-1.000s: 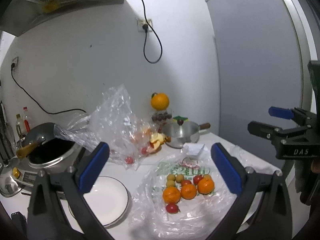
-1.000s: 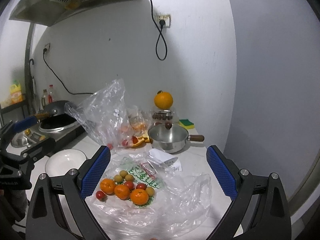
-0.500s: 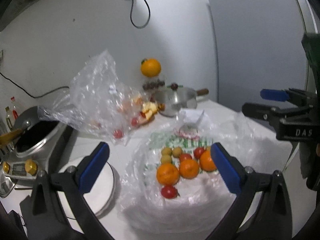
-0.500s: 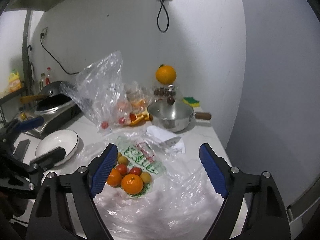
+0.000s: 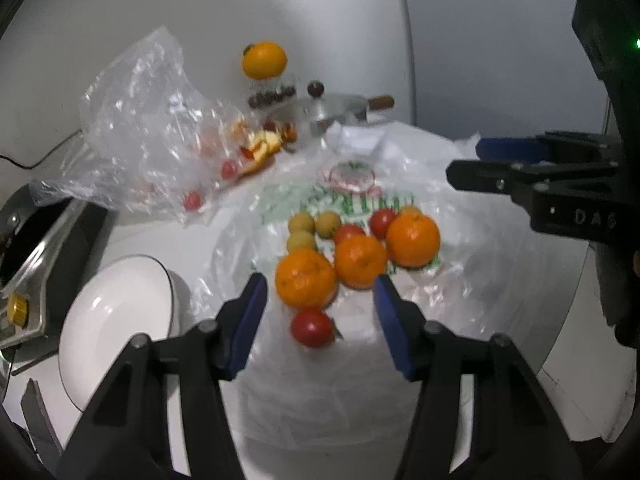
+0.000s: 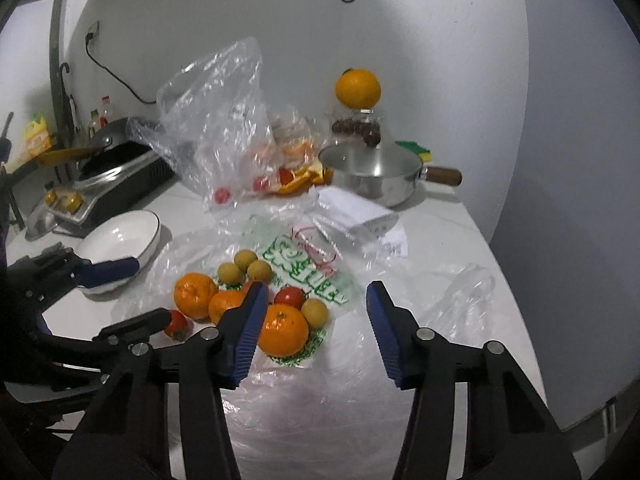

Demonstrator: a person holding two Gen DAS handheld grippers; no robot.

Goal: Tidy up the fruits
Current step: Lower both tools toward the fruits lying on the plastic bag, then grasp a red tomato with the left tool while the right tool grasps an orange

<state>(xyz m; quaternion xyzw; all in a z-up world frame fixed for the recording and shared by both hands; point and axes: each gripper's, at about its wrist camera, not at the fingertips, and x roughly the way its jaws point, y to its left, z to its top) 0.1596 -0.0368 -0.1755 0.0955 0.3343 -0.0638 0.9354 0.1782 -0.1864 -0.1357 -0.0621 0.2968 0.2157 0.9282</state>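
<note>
Fruit lies on a flat clear plastic bag (image 5: pixel 352 368) on the white counter: three oranges (image 5: pixel 306 279), red tomatoes (image 5: pixel 313 327) and small yellow-green fruits (image 5: pixel 302 241). My left gripper (image 5: pixel 320 312) is open and empty, just above the nearest orange and the front tomato. My right gripper (image 6: pixel 316 316) is open and empty, over the bag beside another orange (image 6: pixel 282 330). A white bowl (image 5: pixel 116 320) sits left of the bag; it also shows in the right wrist view (image 6: pixel 120 236).
A crumpled clear bag (image 6: pixel 216 120) with fruit pieces stands behind. A steel saucepan (image 6: pixel 372 172) and a jar topped with an orange (image 6: pixel 357 89) are at the back. A stove with a dark pan (image 6: pixel 116 160) is at the left. The counter edge drops off at the right.
Both grippers have moved down and forward toward the fruit pile. Both have narrowed their opening but stay open and empty.
</note>
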